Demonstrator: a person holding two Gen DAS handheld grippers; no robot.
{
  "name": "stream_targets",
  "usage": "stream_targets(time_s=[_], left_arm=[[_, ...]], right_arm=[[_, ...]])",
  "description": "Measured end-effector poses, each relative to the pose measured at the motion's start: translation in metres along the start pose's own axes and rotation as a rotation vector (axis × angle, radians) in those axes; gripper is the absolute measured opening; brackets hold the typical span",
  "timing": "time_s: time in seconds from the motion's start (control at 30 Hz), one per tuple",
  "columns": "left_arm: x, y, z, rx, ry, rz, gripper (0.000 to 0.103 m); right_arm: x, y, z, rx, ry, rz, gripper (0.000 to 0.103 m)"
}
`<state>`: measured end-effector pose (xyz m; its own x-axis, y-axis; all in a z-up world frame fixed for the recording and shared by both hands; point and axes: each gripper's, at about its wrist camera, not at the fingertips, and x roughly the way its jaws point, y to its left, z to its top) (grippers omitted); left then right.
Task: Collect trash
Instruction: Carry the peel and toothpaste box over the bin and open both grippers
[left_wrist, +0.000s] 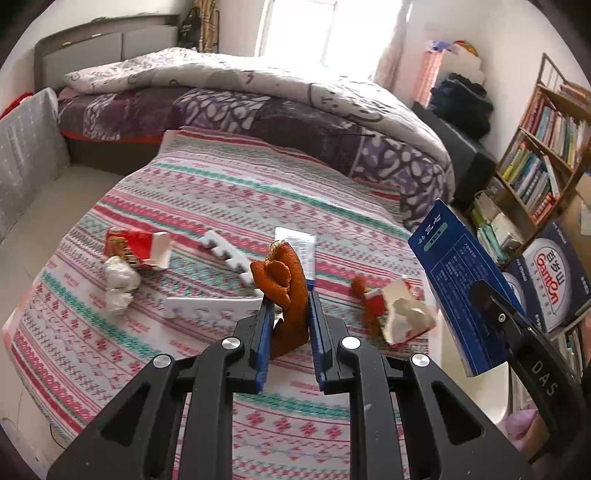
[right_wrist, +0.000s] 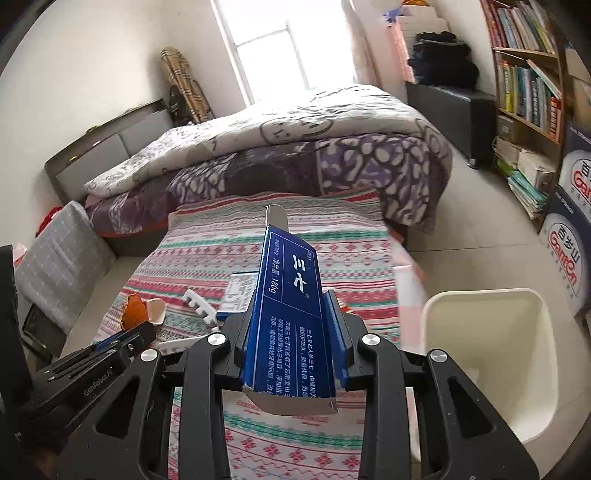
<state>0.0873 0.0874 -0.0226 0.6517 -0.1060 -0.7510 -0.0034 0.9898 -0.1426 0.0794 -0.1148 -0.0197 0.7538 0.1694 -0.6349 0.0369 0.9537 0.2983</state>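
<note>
left hand-held gripper (left_wrist: 289, 295) clenched on a curled strip of orange peel (left_wrist: 286, 284), peel upright between the blue pads, lifted above the striped red-green-white bedspread (left_wrist: 221, 192). right hand-held gripper (right_wrist: 291, 306) grasping a long dark-blue cardboard toothpaste box (right_wrist: 291, 314) by its long sides, box pointing away from the camera, open flap at the far end; the same box shows at the right edge of the left wrist view (left_wrist: 461, 288).

still lying on the bedspread: crumpled white tissue wad (left_wrist: 118, 284) near left, red-and-white torn carton (left_wrist: 136, 247) touching it on the far side, white notched foam packing piece (left_wrist: 229, 254) in the middle, flat blue-white printed leaflet (left_wrist: 299, 240) behind the peel, second torn red-white carton (left_wrist: 399, 314) on the right with a small orange peel scrap (left_wrist: 358, 286) just beside it.

cream plastic waste bin (right_wrist: 491, 354) on the floor to the right of the bed, near the right hand-held gripper. wooden bookshelf (right_wrist: 528, 81) far right.
</note>
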Motion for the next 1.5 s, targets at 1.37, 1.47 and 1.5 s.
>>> stream_targets(time_s=[1.37,1.47,1.5], left_arm=[[0.032,-0.188,-0.044,0.29,0.054,-0.287,0.019],[0.038,-0.199,-0.051,0.308,0.087,-0.313,0.019],[0.04,-0.201,-0.054,0.311,0.1,-0.326,0.019]], right_arm=[[-0.068,-0.205,-0.004,0.41,-0.027,-0.389,0.091],[-0.07,-0.211,-0.006,0.431,-0.022,-0.388,0.092],[-0.071,-0.213,-0.006,0.437,-0.022,-0.391,0.093]])
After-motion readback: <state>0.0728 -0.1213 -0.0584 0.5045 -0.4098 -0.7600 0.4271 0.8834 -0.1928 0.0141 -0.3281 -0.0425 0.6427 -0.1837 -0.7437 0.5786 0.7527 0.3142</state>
